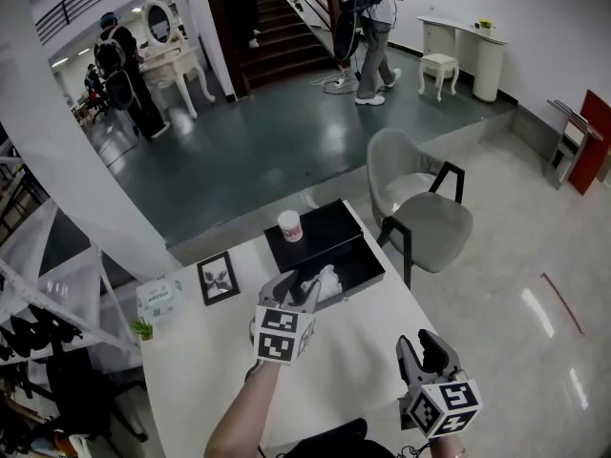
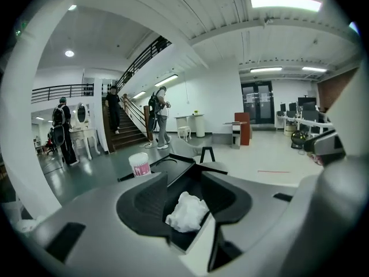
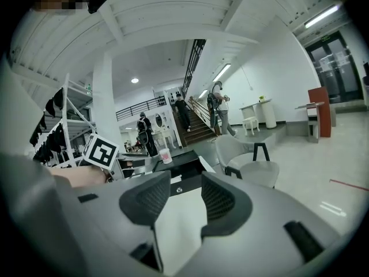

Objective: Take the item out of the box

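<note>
Lying between the left hand-held gripper's parted jaws is the item.

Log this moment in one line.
left gripper: open, at white crumpled item in black box, ungripped | right gripper: open, empty, above white table

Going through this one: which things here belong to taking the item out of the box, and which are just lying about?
Job in hand:
black box
white crumpled item inside it
left gripper, jaws open at the item

Lying about:
cup on the box's open lid
picture frame
pale green packet
small plant
grey chair
</note>
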A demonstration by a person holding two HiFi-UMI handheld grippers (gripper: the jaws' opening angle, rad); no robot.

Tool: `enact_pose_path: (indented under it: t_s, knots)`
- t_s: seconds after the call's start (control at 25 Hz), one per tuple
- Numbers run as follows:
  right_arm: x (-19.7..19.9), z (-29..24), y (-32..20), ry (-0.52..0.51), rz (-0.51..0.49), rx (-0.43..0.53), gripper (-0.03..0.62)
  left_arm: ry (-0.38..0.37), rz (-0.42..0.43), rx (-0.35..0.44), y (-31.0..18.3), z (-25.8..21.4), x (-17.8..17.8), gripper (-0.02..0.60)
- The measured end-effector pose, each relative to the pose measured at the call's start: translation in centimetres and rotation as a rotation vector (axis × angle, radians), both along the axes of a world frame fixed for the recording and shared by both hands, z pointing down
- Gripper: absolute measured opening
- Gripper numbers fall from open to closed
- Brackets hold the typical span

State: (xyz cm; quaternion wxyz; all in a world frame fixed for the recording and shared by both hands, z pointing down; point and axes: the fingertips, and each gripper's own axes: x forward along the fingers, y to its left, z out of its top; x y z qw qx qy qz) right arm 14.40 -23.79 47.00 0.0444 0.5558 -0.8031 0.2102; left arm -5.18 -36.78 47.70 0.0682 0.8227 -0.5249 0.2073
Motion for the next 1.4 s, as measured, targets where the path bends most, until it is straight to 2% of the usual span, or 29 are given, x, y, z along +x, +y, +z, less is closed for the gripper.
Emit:
enact_pose_path:
  t_s: [0.52,1.0,1.4]
  knots:
    - [-0.4,0.9,-1.3,-0.002,0.017,-0.040,0.166,-0.074,0.098,-0.198,-3.8,5.8,1.2,0.183]
    - [-0.1,2.3,-2.2,-0.005,0.038,-0.075,0.166,-0.140,0.188,-0.291,-5.3,9.4,2.6,0.188]
    - [-0.3,2.7,-2.8,-0.010,0.034,-0.091,0.166,-0.265,0.257,-0.346,-5.9,11.1,2.8,0.189]
